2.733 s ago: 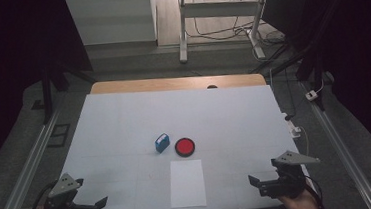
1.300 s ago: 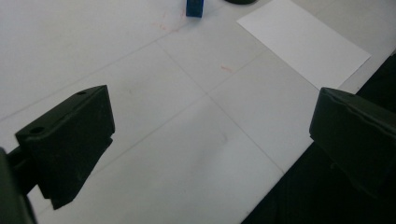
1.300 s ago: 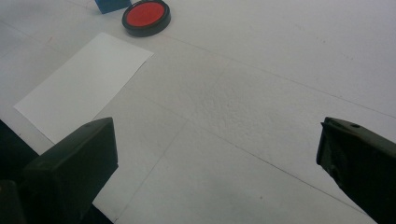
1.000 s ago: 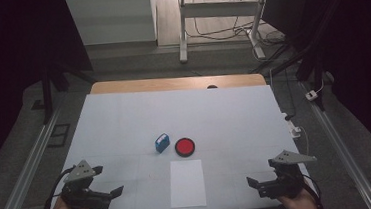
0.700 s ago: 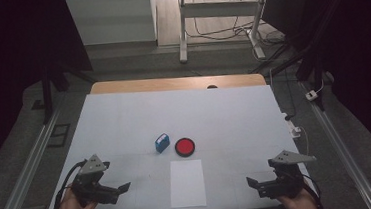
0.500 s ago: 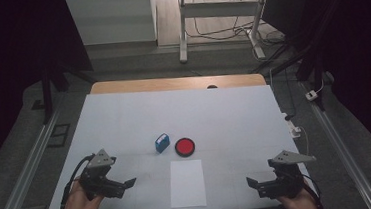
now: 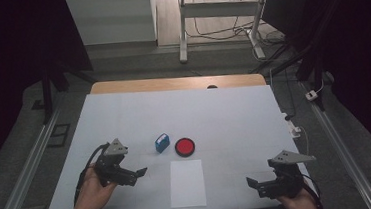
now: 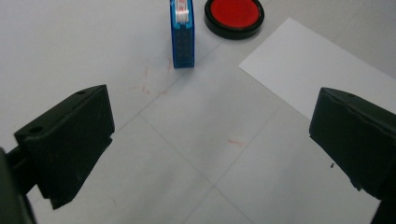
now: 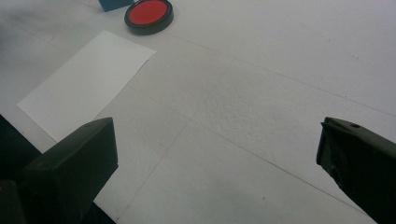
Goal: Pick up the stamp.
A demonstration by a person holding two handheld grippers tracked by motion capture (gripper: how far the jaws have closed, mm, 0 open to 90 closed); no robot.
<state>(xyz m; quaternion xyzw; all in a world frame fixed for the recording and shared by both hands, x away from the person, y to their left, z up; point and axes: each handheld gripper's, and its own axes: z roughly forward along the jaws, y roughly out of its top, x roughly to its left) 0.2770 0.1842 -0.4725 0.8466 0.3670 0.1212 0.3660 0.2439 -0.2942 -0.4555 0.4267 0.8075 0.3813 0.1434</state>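
A small blue block with a white and red top (image 7: 162, 142) stands near the table's middle, and a round red pad in a black case (image 7: 184, 146) lies just right of it. In front of them lies a white sheet of paper (image 7: 187, 183). My left gripper (image 7: 135, 175) hovers left of the sheet, open and holding nothing. In the left gripper view the blue block (image 8: 182, 35) and red pad (image 8: 234, 16) lie ahead of the wide-apart jaws. My right gripper (image 7: 254, 186) is open near the front right edge, with the sheet (image 9: 86, 81) and pad (image 9: 148, 16) off to its left.
The white table top (image 7: 224, 116) has a wooden strip (image 7: 177, 83) along its far edge. Cables and a small plug (image 7: 296, 130) lie at the right edge. Metal rails (image 7: 24, 182) run beside the table on both sides.
My left gripper has moved from the front left corner forward and to the right, toward the blue block. The right gripper has stayed in place, and nothing on the table has shifted.
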